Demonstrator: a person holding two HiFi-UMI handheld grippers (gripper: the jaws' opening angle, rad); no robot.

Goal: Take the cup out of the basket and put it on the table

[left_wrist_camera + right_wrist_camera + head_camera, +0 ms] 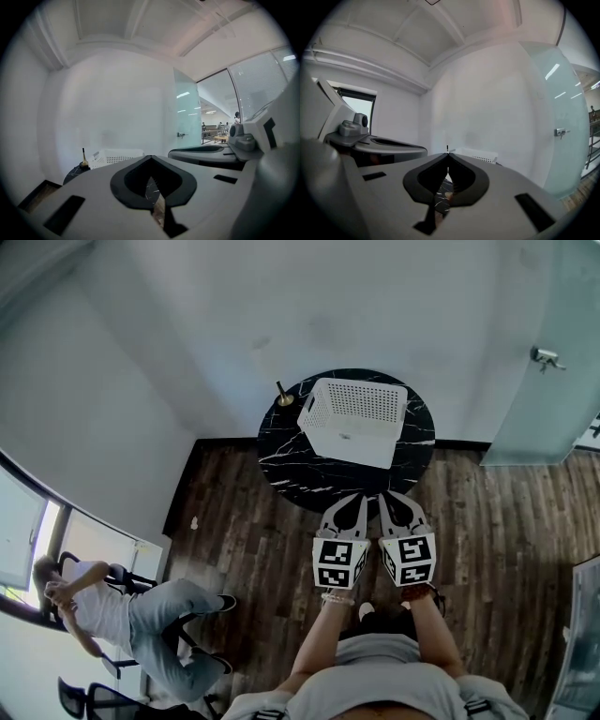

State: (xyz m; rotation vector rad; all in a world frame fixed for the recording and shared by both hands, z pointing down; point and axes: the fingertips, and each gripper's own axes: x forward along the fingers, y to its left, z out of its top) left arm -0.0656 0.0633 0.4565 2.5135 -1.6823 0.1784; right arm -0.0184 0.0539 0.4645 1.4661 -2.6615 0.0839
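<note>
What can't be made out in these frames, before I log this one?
- The cup: seen in no view. In the head view the inside of the white basket is too small to read; the gripper views show only its outer wall.
- The small brass object on the round table: too small to identify.
- The table's near edge: head view, covered by the left gripper and right gripper.

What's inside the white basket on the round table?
No view shows inside the white basket. Its perforated sides cover whatever it holds, so no cup is visible. It sits on the black marble table.
</note>
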